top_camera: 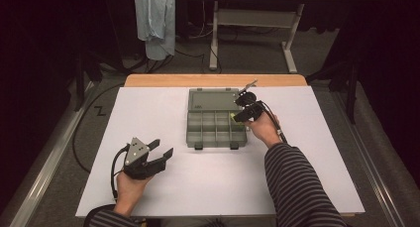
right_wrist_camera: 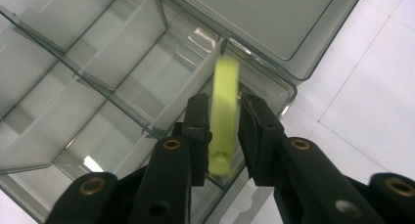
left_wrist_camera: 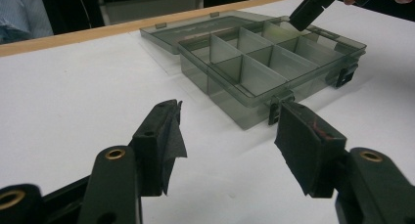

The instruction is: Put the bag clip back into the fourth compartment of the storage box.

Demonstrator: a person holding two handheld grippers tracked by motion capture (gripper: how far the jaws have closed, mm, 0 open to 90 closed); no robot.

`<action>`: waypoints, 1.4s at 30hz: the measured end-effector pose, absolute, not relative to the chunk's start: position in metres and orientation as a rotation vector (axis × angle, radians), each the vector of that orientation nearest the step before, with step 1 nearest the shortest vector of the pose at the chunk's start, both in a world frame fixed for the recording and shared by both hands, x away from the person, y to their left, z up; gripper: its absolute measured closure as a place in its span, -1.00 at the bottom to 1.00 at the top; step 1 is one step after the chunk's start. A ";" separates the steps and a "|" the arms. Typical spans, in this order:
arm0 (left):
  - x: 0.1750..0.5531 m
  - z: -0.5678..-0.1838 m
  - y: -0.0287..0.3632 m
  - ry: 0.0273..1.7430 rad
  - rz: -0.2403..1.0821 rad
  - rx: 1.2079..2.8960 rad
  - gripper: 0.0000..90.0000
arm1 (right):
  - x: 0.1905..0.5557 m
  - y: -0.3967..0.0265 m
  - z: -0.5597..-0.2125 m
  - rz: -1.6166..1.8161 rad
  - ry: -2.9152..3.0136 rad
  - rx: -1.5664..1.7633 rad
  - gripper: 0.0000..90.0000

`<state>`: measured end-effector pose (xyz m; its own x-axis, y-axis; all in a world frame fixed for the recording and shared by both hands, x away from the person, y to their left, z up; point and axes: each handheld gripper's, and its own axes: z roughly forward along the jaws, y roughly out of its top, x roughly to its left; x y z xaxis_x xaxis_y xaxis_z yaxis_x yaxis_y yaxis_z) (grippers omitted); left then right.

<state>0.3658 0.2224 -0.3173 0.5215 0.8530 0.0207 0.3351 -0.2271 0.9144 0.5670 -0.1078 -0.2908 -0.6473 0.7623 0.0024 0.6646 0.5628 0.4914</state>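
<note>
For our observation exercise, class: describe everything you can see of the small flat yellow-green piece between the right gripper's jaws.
The small flat yellow-green piece looks like plastic, thin and seen edge-on, blurred at its top. It stands upright between the black jaws of the right gripper, narrow gaps showing on both sides, so contact is unclear. It hangs over a corner compartment of the open smoky-grey plastic organiser box, near the lid hinge. In the high view it shows as a yellow spot.

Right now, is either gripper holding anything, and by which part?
The right gripper has a flat yellow-green piece edge-on between its pads, by its lower half, above the compartment box; whether they press it cannot be told. The left gripper holds nothing.
</note>
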 end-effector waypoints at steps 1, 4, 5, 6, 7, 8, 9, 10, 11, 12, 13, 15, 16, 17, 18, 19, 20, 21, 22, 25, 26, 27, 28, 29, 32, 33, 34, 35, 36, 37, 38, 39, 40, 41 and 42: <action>0.366 -0.317 0.222 0.991 0.671 1.796 -0.08 | 0.567 -0.108 -0.291 0.680 2.588 1.198 0.68; 0.366 -0.317 0.222 0.992 0.670 1.796 -0.08 | 0.567 -0.109 -0.291 0.687 2.581 1.209 0.68; 0.366 -0.317 0.222 0.991 0.670 1.797 -0.08 | 0.567 -0.110 -0.290 0.693 2.581 1.199 0.68; 0.366 -0.317 0.222 0.991 0.671 1.796 -0.08 | 0.567 -0.110 -0.290 0.693 2.581 1.200 0.68; 0.366 -0.317 0.222 0.992 0.671 1.797 -0.08 | 0.566 -0.110 -0.289 0.696 2.582 1.200 0.68; 0.366 -0.317 0.222 0.992 0.671 1.797 -0.08 | 0.566 -0.110 -0.289 0.697 2.582 1.201 0.68; 0.366 -0.317 0.222 0.992 0.670 1.796 -0.08 | 0.566 -0.111 -0.289 0.701 2.585 1.191 0.68; 0.366 -0.317 0.222 0.993 0.669 1.796 -0.08 | 0.565 -0.111 -0.289 0.704 2.585 1.195 0.68; 0.366 -0.317 0.223 0.994 0.667 1.795 -0.08 | 0.565 -0.112 -0.289 0.713 2.585 1.200 0.68; 0.366 -0.317 0.223 0.996 0.664 1.791 -0.08 | 0.565 -0.112 -0.289 0.711 2.586 1.203 0.68; 0.367 -0.318 0.223 0.995 0.662 1.790 -0.08 | 0.565 -0.113 -0.289 0.714 2.585 1.208 0.67; 0.367 -0.318 0.223 0.992 0.655 1.793 -0.08 | 0.565 -0.115 -0.288 0.732 2.584 1.216 0.67; 0.367 -0.318 0.223 0.992 0.654 1.793 -0.08 | 0.565 -0.115 -0.288 0.737 2.583 1.223 0.67; 0.367 -0.318 0.223 0.992 0.652 1.792 -0.08 | 0.565 -0.115 -0.288 0.736 2.584 1.222 0.67; 0.368 -0.318 0.223 0.993 0.650 1.791 -0.08 | 0.565 -0.116 -0.287 0.736 2.585 1.226 0.67; 0.368 -0.318 0.223 0.993 0.649 1.791 -0.08 | 0.565 -0.116 -0.287 0.736 2.586 1.225 0.66; 0.367 -0.318 0.223 0.994 0.649 1.790 -0.08 | 0.564 -0.117 -0.288 0.742 2.585 1.230 0.66; 0.367 -0.318 0.223 0.994 0.648 1.789 -0.08 | 0.563 -0.118 -0.287 0.758 2.585 1.223 0.66; 0.367 -0.318 0.223 0.994 0.650 1.791 -0.08 | 0.563 -0.118 -0.287 0.761 2.583 1.231 0.66; 0.367 -0.318 0.223 0.992 0.650 1.790 -0.08 | 0.560 -0.122 -0.285 0.778 2.576 1.241 0.65; 0.367 -0.318 0.222 0.993 0.650 1.792 -0.08 | 0.560 -0.123 -0.285 0.788 2.574 1.239 0.64; 0.367 -0.318 0.222 0.993 0.650 1.793 -0.08 | 0.558 -0.125 -0.284 0.797 2.571 1.244 0.63; 0.367 -0.318 0.222 0.994 0.649 1.790 -0.08 | 0.558 -0.127 -0.285 0.803 2.571 1.249 0.62; 0.367 -0.318 0.222 0.995 0.650 1.790 -0.08 | 0.557 -0.129 -0.284 0.801 2.570 1.260 0.61; 0.367 -0.318 0.223 0.997 0.648 1.793 -0.08 | 0.555 -0.135 -0.283 0.812 2.564 1.275 0.60; 0.367 -0.318 0.223 0.998 0.648 1.794 -0.08 | 0.555 -0.136 -0.281 0.806 2.561 1.281 0.61; 0.367 -0.318 0.223 0.998 0.648 1.792 -0.08 | 0.554 -0.139 -0.280 0.813 2.553 1.285 0.60; 0.367 -0.318 0.223 0.998 0.647 1.791 -0.08 | 0.553 -0.141 -0.279 0.828 2.551 1.293 0.60; 0.367 -0.318 0.223 0.998 0.646 1.790 -0.08 | 0.553 -0.143 -0.278 0.828 2.549 1.291 0.60; 0.367 -0.318 0.223 0.999 0.647 1.787 -0.08 | 0.552 -0.145 -0.277 0.831 2.543 1.292 0.59; 0.367 -0.318 0.223 1.000 0.644 1.785 -0.08 | 0.551 -0.147 -0.276 0.836 2.537 1.298 0.59; 0.367 -0.318 0.224 1.002 0.650 1.786 -0.08 | 0.550 -0.151 -0.275 0.859 2.527 1.306 0.58; 0.366 -0.318 0.224 1.000 0.643 1.782 -0.08 | 0.549 -0.152 -0.275 0.870 2.521 1.312 0.57; 0.366 -0.318 0.224 0.998 0.643 1.782 -0.08 | 0.548 -0.155 -0.276 0.873 2.517 1.316 0.56; 0.366 -0.318 0.224 0.999 0.643 1.779 -0.08 | 0.547 -0.157 -0.276 0.869 2.518 1.318 0.55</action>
<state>0.3660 0.2240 -0.3181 0.5253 0.8509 -0.0093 0.3442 -0.2025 0.9168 0.5475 -0.1567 -0.2760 -0.5950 0.7956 0.1143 0.6968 0.4397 0.5667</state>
